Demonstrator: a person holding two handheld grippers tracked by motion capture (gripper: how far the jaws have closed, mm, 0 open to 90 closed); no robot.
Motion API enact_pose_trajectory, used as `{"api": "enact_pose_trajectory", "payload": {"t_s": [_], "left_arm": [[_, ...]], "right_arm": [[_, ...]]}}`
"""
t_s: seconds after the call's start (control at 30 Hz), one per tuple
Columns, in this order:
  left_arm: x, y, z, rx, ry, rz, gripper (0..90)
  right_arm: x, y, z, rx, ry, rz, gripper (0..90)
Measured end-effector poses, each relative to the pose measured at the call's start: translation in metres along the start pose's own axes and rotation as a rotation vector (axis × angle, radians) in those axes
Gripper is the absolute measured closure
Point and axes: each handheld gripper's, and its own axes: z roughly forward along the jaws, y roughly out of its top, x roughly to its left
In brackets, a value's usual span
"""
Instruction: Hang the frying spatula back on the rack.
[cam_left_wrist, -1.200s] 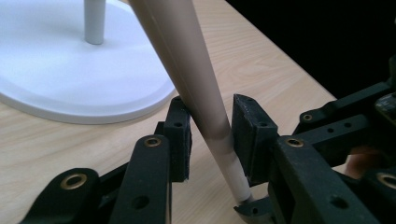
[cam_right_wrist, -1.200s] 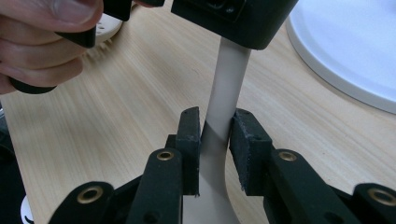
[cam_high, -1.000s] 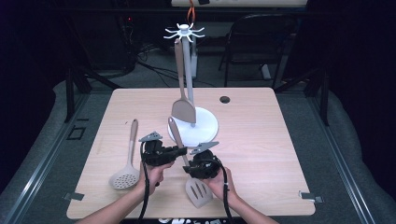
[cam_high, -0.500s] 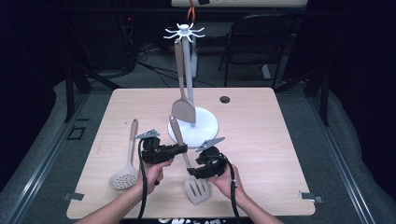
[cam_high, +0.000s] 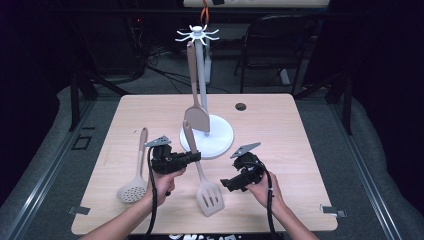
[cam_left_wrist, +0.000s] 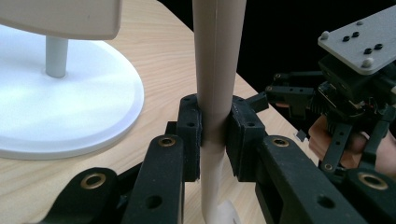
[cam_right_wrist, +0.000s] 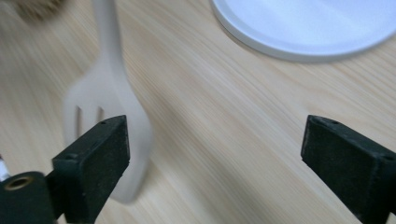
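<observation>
A beige slotted spatula (cam_high: 202, 172) lies slanted, its head (cam_high: 210, 198) on the table and its handle raised toward the stand. My left gripper (cam_high: 196, 157) is shut on that handle (cam_left_wrist: 217, 70), which runs upright between the left gripper's (cam_left_wrist: 215, 133) jaws. My right gripper (cam_high: 226, 184) sits just right of the spatula head, open with nothing between its jaws. In the right gripper view, the right gripper (cam_right_wrist: 219, 158) stands wide open over bare wood, with the slotted head (cam_right_wrist: 109, 116) beside its left jaw.
A white utensil stand (cam_high: 200, 75) rises from a round base (cam_high: 220, 137) mid-table, with a solid beige turner (cam_high: 196, 119) hanging from it. A perforated spoon (cam_high: 135, 182) lies at the left. A small dark hole (cam_high: 241, 106) marks the tabletop behind.
The right gripper has drawn back to the right, off the spatula head. The left gripper keeps its hold on the handle and has barely moved.
</observation>
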Motion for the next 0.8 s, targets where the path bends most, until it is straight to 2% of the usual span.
{"api": "enact_pose_trajectory", "payload": {"t_s": [0.07,0.1,0.13,0.17,0.2,0.27,0.4,0.5,0.57,0.7,0.73,0.8], "left_arm": [[-0.001,0.001,0.000,-0.003,-0.002,0.004,77.1],[-0.002,0.001,0.000,-0.005,-0.006,0.014,77.1],[-0.004,0.003,0.000,-0.011,-0.012,0.031,77.0],[-0.004,0.003,0.000,-0.011,-0.012,0.031,77.0],[-0.005,0.004,0.000,-0.014,-0.013,0.040,77.0],[-0.007,0.006,0.000,-0.017,-0.012,0.057,77.1],[-0.012,0.009,0.001,-0.016,-0.016,0.071,77.1],[-0.015,0.011,0.001,-0.015,-0.031,0.077,77.2],[-0.019,0.015,0.003,-0.011,-0.045,0.103,77.2],[-0.024,0.018,0.004,-0.005,-0.046,0.135,77.2],[-0.026,0.020,0.005,-0.003,-0.049,0.156,77.2],[-0.028,0.022,0.005,-0.005,-0.051,0.163,77.2]], "right_arm": [[-0.005,-0.004,-0.002,0.011,-0.023,0.011,2.3],[-0.009,-0.006,-0.002,0.036,-0.024,0.022,0.0],[-0.011,-0.009,-0.003,0.036,-0.016,0.039,0.0],[-0.013,-0.011,-0.005,0.046,-0.013,0.051,0.0],[-0.013,-0.011,-0.005,0.046,-0.013,0.051,0.0],[-0.017,-0.018,-0.010,0.041,-0.045,0.045,0.0],[-0.024,-0.029,-0.019,0.024,-0.071,0.057,0.0],[-0.030,-0.041,-0.025,0.031,-0.096,0.088,0.0],[-0.036,-0.047,-0.026,0.047,-0.096,0.103,0.0],[-0.042,-0.049,-0.027,0.047,-0.111,0.121,0.0],[-0.044,-0.048,-0.026,0.043,-0.117,0.120,0.0],[-0.044,-0.048,-0.025,0.052,-0.118,0.118,0.0]]}}
